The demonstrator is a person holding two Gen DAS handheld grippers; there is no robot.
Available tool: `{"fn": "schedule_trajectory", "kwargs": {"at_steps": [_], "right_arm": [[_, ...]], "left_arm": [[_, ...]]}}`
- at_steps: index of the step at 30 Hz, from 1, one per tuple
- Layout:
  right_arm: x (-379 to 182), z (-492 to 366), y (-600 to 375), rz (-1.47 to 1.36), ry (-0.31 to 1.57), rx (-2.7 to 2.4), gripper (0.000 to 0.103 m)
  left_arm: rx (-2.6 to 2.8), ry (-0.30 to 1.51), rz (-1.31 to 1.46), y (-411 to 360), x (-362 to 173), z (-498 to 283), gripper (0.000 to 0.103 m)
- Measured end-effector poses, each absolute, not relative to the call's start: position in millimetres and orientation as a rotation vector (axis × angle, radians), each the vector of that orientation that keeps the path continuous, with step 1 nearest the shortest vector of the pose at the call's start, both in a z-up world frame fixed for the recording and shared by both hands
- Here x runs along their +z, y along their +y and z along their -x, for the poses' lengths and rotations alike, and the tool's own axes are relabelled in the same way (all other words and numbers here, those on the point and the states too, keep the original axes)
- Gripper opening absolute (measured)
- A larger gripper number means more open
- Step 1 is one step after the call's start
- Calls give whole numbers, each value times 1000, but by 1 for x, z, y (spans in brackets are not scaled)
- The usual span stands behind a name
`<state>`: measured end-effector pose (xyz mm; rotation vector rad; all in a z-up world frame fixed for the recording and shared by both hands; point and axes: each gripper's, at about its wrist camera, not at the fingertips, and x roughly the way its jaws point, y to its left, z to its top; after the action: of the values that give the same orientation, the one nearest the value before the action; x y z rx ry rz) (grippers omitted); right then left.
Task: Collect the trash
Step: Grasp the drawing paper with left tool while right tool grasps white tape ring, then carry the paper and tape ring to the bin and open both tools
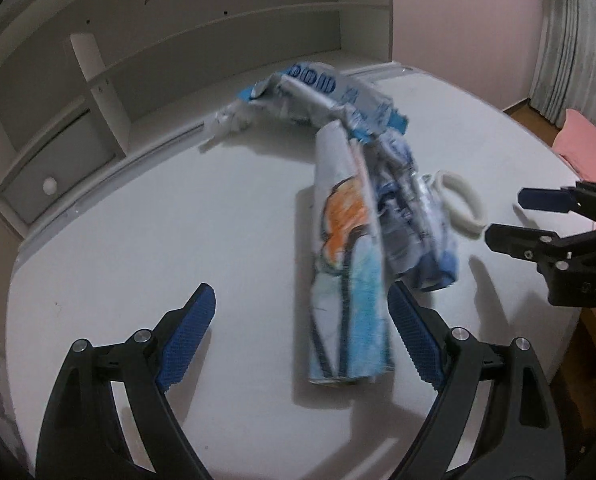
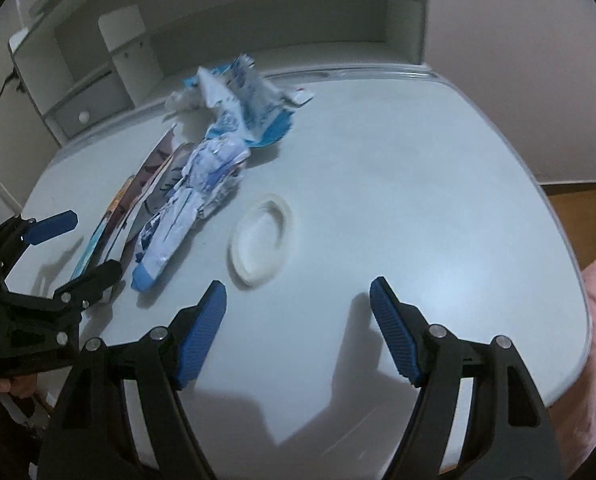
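On table [image 2: 398,184]: wrappers [image 2: 201,184], paper [image 1: 346,296], lid [image 2: 261,238] uncollected; left gripper [image 1: 302,328] and right gripper [image 2: 298,320] spread, empty.

Blurring beyond reading: print on the crumpled blue-and-white plastic wrapper [image 1: 414,216]. Partly hiding behind it: the white ring-shaped lid [image 1: 464,208]. Getting cut off by the frame edge: the pink cushion [image 1: 590,152].

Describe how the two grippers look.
Both match. The left gripper and right gripper have black, angular plastic frames with triangular cut-outs and silver screw heads at the joints. Each finger carries a blue ribbed pad. No cables or sleeves show.
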<state>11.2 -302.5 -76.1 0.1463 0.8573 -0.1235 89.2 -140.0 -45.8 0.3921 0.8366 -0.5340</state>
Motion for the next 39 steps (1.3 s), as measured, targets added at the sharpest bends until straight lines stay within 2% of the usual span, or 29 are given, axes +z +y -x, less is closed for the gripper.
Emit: {"fn": "schedule_trajectory", "kwargs": {"at_steps": [5, 8, 10, 13, 14, 15, 16, 17, 27, 33, 39], "right_arm": [[-78, -36, -293, -92, 857, -139, 72], [-77, -48, -290, -50, 851, -163, 63], [-76, -53, -290, -53, 846, -160, 61], [-78, -52, -289, -49, 835, -161, 58], [-78, -52, -290, -49, 832, -161, 52], [-78, -51, -291, -48, 828, -157, 38], [-77, -49, -290, -47, 823, -153, 38], [-77, -47, -290, -46, 826, -159, 37], [-52, 19, -330, -124, 751, -241, 37], [-44, 99, -388, -211, 706, -384, 37], [-59, 191, -459, -338, 699, -565, 37]], "left_arm": [[-552, 844, -407, -148, -56, -105, 85], [-569, 851, -390, -153, -59, -113, 80], [-581, 859, -369, -155, -59, -116, 68], [-597, 873, -337, -156, -59, -119, 57], [-597, 869, -340, -156, -59, -118, 54], [-599, 867, -338, -156, -59, -117, 45], [-598, 867, -337, -156, -58, -116, 32], [-596, 873, -333, -156, -57, -115, 28], [-608, 802, -273, -165, -10, -80, 26], [-800, 753, -332, -243, 8, -21, 26], [-1061, 769, -434, -348, -9, 57, 26]]}}
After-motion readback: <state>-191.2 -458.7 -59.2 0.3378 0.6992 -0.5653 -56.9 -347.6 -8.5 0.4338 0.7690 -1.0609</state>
